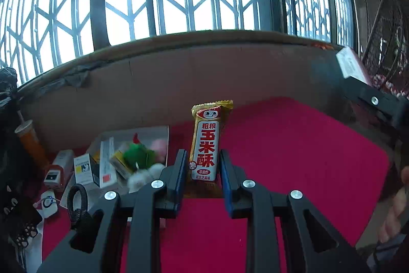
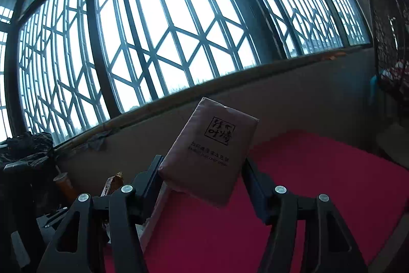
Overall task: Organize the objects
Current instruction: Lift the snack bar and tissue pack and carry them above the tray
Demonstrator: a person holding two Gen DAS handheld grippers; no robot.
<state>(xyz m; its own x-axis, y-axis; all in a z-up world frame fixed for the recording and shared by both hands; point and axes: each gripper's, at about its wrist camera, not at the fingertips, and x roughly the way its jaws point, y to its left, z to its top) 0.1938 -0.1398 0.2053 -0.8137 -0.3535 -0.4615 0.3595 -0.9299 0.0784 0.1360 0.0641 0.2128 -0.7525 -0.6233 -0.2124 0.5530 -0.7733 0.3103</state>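
Observation:
My left gripper (image 1: 203,165) is shut on a gold and red snack bar wrapper (image 1: 207,142), held upright above the red mat (image 1: 294,157). In the right wrist view my right gripper (image 2: 203,170) is shut on a brown tissue pack (image 2: 208,152) with black print, tilted to the right and held in the air over the red mat (image 2: 319,183). The snack bar (image 2: 111,184) shows small at the lower left of that view. The other gripper's black finger (image 1: 370,96) and the tissue pack's pale edge (image 1: 349,65) reach in from the right edge of the left wrist view.
At the mat's left a clear box (image 1: 133,152) holds a green plush toy (image 1: 138,155) and small cartons (image 1: 84,168). An orange cup with a straw (image 1: 29,142) stands by the brown wall. A barred window runs along the back. A hand (image 1: 393,209) shows at the right.

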